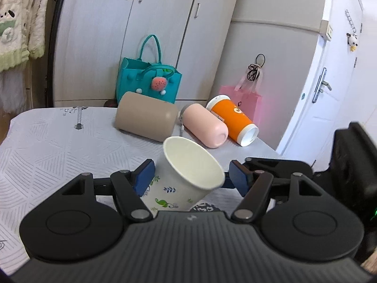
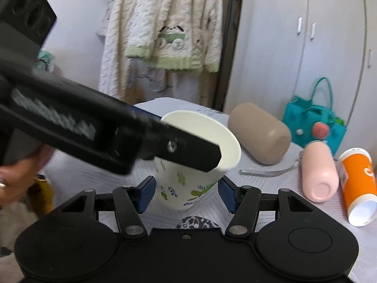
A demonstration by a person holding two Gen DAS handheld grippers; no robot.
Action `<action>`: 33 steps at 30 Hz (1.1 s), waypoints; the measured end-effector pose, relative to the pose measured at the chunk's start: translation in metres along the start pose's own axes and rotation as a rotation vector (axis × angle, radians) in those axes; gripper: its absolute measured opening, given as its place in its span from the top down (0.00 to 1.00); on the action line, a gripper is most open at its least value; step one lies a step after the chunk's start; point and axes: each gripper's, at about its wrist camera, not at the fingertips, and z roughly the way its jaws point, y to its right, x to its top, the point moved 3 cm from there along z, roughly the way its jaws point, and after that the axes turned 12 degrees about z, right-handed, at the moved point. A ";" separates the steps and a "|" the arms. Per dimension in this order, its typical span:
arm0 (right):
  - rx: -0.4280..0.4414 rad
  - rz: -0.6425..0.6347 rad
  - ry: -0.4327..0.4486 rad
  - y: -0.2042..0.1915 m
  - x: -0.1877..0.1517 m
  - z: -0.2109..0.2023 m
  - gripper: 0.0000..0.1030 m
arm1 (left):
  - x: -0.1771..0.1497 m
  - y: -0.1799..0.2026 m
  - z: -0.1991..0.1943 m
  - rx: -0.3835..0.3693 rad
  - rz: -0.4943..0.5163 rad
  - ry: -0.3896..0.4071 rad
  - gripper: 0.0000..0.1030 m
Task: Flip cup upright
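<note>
A white paper cup with green leaf prints (image 1: 188,176) stands mouth up, tilted, on the white tablecloth (image 1: 59,146). My left gripper (image 1: 192,179) is open, its blue pads either side of the cup; the left pad seems to touch the wall, the right pad is apart. In the right wrist view the same cup (image 2: 188,179) sits between the blue pads of my right gripper (image 2: 187,193), which is open with small gaps. The left gripper's black finger (image 2: 188,153) crosses in front of the cup's rim.
A beige cup (image 1: 146,118), a pink cup (image 1: 205,126) and an orange cup (image 1: 233,120) lie on their sides at the table's far edge. A teal bag (image 1: 148,80) and a pink bag (image 1: 247,103) stand behind. The table edge drops off at right.
</note>
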 end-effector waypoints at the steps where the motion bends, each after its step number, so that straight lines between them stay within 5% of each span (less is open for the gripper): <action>1: -0.001 -0.005 0.008 0.000 -0.001 0.001 0.38 | 0.000 0.000 0.001 0.015 0.001 -0.003 0.34; 12: 0.000 -0.039 0.023 -0.002 0.001 0.001 0.38 | -0.004 -0.008 0.006 0.013 -0.036 -0.018 0.34; 33: 0.038 -0.076 0.010 0.000 0.002 0.008 0.38 | -0.017 -0.014 0.016 0.028 0.052 -0.033 0.31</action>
